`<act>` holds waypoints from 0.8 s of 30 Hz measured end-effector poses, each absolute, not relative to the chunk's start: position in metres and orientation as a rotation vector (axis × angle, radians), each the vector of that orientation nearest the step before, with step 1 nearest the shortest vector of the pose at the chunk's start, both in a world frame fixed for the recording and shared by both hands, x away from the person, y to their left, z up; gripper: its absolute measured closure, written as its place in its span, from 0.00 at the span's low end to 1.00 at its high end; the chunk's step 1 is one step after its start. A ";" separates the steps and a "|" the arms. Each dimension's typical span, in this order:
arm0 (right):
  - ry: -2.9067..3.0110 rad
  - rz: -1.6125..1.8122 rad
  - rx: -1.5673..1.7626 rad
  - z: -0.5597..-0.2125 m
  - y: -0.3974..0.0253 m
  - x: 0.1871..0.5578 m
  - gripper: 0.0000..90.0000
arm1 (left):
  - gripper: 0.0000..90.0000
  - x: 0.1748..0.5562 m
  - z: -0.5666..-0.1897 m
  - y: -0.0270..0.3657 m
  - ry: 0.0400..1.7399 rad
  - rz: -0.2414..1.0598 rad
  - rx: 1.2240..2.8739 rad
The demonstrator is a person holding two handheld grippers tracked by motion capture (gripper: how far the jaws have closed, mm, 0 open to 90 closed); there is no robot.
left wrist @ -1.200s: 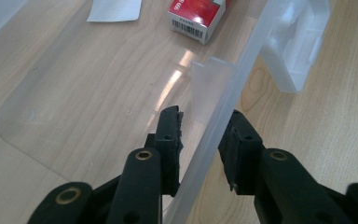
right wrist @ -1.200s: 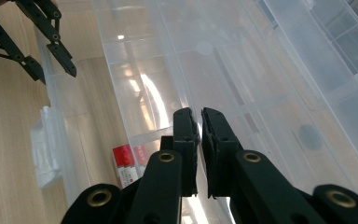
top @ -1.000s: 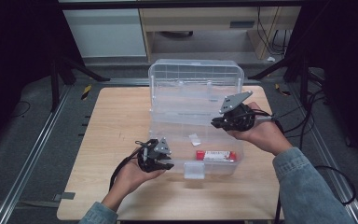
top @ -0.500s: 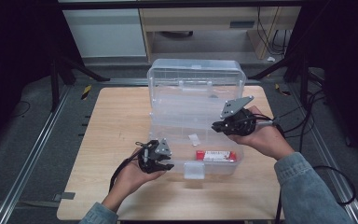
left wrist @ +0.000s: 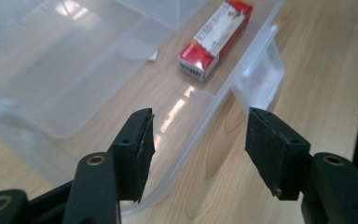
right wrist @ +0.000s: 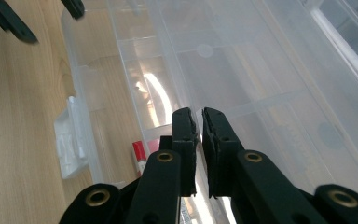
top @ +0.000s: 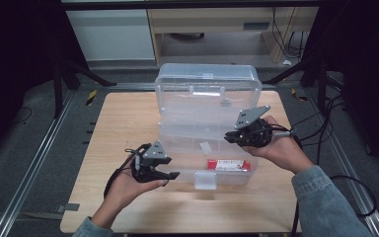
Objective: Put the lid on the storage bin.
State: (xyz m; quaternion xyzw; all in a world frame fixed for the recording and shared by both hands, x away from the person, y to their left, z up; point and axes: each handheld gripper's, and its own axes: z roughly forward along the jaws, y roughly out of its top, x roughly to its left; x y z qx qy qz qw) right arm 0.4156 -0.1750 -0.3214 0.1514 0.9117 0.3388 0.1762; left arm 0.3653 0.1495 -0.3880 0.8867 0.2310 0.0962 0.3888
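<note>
Left gripper [left wrist: 198, 149]: jaws wide, empty, straddling the front wall of the clear plastic organiser box [left wrist: 74, 79]. Red-and-white small carton [left wrist: 215, 38] lies ahead of it on the box floor, beyond the white front latch [left wrist: 261, 77]. Right gripper [right wrist: 199, 140]: jaws nearly closed, empty, above the box's clear tray; carton below it, mostly hidden by the jaws. Box lid [top: 207, 79] stands open behind.

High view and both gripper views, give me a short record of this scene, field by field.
surface: wooden table
container: clear plastic box, lid raised upright at the far side
contents: red and white carton lying flat in the front compartment
front latch: white clasp, undone
left gripper: jaws wide apart, holding nothing, at the box's front left corner
right gripper: jaws nearly closed, nothing between them, above the box's right side
</note>
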 end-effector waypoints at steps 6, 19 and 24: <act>2.582 0.960 0.435 -0.322 -0.175 0.415 0.93 | 0.49 0.365 -0.357 0.181 0.640 0.260 2.217; 2.583 0.967 0.437 -0.324 -0.176 0.412 0.93 | 0.67 0.415 -0.315 0.218 0.806 0.406 2.104; 2.584 0.972 0.436 -0.324 -0.176 0.412 0.92 | 0.71 0.434 -0.304 0.208 0.818 0.430 2.069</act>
